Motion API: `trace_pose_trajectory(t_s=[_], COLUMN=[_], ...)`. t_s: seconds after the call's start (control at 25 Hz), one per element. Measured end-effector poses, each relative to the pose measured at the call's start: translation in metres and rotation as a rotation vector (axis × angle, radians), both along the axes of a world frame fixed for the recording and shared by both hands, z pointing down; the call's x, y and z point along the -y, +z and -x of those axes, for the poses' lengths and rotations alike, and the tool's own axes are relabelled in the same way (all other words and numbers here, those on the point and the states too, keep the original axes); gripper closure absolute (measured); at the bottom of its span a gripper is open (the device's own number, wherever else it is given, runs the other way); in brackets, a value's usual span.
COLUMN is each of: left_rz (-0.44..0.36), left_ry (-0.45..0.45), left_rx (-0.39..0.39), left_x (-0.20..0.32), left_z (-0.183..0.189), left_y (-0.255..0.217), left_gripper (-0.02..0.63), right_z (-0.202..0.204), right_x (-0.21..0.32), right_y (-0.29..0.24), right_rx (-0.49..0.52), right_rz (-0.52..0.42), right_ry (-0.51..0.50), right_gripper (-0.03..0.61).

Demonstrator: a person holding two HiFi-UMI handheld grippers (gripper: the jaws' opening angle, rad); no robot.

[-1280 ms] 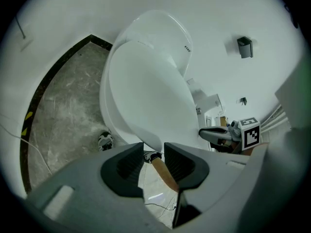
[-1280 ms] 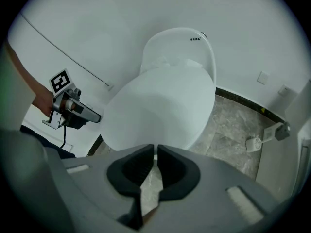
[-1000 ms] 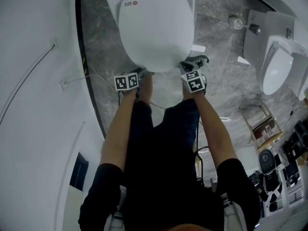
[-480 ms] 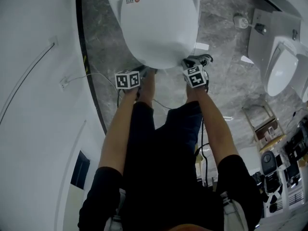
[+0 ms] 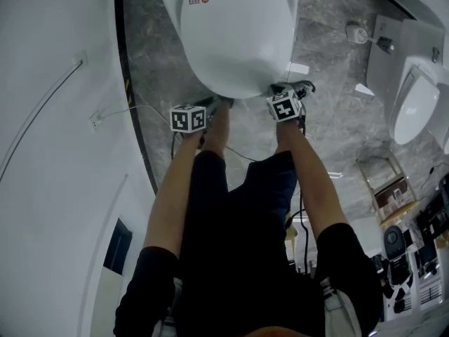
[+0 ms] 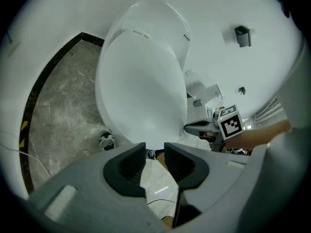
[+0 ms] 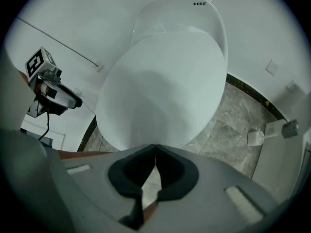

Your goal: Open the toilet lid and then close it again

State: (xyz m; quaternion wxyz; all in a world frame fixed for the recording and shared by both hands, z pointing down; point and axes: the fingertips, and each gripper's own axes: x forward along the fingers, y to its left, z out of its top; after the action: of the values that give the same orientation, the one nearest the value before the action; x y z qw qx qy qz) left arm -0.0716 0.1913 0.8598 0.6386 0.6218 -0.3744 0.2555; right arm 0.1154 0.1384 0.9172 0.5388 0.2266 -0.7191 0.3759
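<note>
The toilet lid (image 5: 235, 41) is seen lying shut, just ahead of both claws. The right claw (image 7: 154, 148) is clenched on nothing near its front rim, and the left claw (image 6: 155, 152) is held released. Whether lifting is done or still ahead cannot be told.

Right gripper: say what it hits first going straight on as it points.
Probably the front edge of the closed toilet lid, just ahead of the shut right gripper; depth is unclear.
</note>
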Motion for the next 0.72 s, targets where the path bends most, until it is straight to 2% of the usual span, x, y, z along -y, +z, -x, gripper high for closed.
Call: trace_pose_trajectory(t_s=[0.16,0.28,0.48,0.72], left_rz=[-0.004,-0.007,-0.045,-0.089], left_ry=[0.011,0.033,0.056,0.103], left_rx=[-0.01,-0.007,-0.012,0.01], left_x=[-0.004,-0.006,0.007,0.018], left_z=[0.0,0.001,0.003,0.019], left_y=[-0.006,-0.016,-0.041,-0.071], left_gripper=[0.491,0.491,0.491,0.491], right_z=[0.0,0.001,0.0,0.012], right_x=[0.001,-0.003,0.003,0.023], right_y=[0.0,-0.004,-0.017,-0.058], right_rx=[0.007,0.009,-0.008,0.02], right_rz=[-0.024,0.002,-0.006,-0.076], right_ry=[0.014,0.029,-0.061,-0.084], right_gripper=[0.572,0.572,0.568,0.568])
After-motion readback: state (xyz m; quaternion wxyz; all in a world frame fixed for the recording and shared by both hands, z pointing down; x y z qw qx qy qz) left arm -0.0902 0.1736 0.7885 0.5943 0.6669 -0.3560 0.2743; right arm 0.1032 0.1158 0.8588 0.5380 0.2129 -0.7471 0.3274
